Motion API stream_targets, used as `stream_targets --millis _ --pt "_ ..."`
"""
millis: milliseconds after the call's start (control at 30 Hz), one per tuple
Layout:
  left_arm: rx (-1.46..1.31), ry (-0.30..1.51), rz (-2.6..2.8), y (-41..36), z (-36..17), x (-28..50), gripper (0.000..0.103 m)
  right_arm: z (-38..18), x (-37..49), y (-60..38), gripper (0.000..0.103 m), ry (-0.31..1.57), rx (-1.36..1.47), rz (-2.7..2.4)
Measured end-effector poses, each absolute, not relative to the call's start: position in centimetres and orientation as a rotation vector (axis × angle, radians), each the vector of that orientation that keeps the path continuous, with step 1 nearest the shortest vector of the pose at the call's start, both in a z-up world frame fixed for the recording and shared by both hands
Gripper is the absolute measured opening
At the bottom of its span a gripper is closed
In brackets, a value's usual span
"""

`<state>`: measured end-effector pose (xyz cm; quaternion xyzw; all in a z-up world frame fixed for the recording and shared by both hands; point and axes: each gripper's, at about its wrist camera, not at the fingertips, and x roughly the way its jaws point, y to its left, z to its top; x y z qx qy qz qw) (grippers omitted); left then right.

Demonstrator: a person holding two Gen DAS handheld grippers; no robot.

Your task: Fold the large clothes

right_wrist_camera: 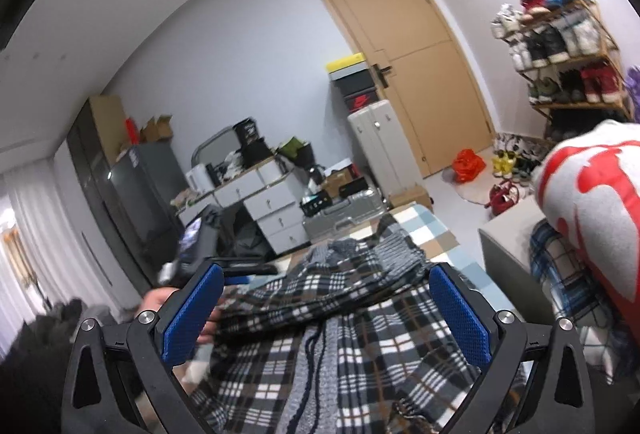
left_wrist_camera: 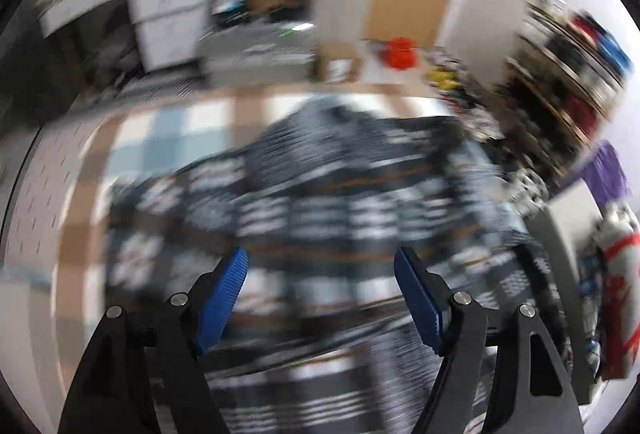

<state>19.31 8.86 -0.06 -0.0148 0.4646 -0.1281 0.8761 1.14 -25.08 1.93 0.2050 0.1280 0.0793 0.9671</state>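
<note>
Plainly, the left tool [left_wrist_camera: 320,298] hung wide apart and empty over the plaid shirt [left_wrist_camera: 328,202], which lay spread on the checked bed cover [left_wrist_camera: 168,138]. A good next pinch would take one layer at a sleeve or hem edge, not a bunch. The right tool [right_wrist_camera: 326,308] also stood wide, holding nothing, above the same shirt. To the right, a pile of clothes [right_wrist_camera: 592,202] crowded that side; the left edge looked freer.
</note>
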Motion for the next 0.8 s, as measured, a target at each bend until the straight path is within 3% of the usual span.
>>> stream_targets --millis 133,300,400,433,600,800 --pt "-0.119 1.008 -0.233 14.1 -2.8 18.7 0.072 1.4 1.9 -23.1 0.103 0.288 0.362 0.193" --pt "-0.125 1.056 -0.254 13.4 -7.0 18.3 0.073 0.7 2.5 -21.0 0.103 0.306 0.273 0.206" --pt "-0.066 1.03 -0.273 11.5 -7.9 17.9 0.097 0.3 2.8 -20.0 0.103 0.32 0.211 0.205" --pt "-0.042 1.028 -0.267 10.7 -8.2 17.9 0.1 0.2 2.9 -19.8 0.103 0.327 0.199 0.206" --pt "0.031 1.036 -0.262 9.4 -7.2 17.0 0.1 -0.8 4.4 -19.0 0.103 0.377 0.167 0.211" --pt "0.102 0.912 -0.38 5.7 -4.2 12.9 0.1 -1.0 4.3 -19.1 0.103 0.395 0.201 0.229"
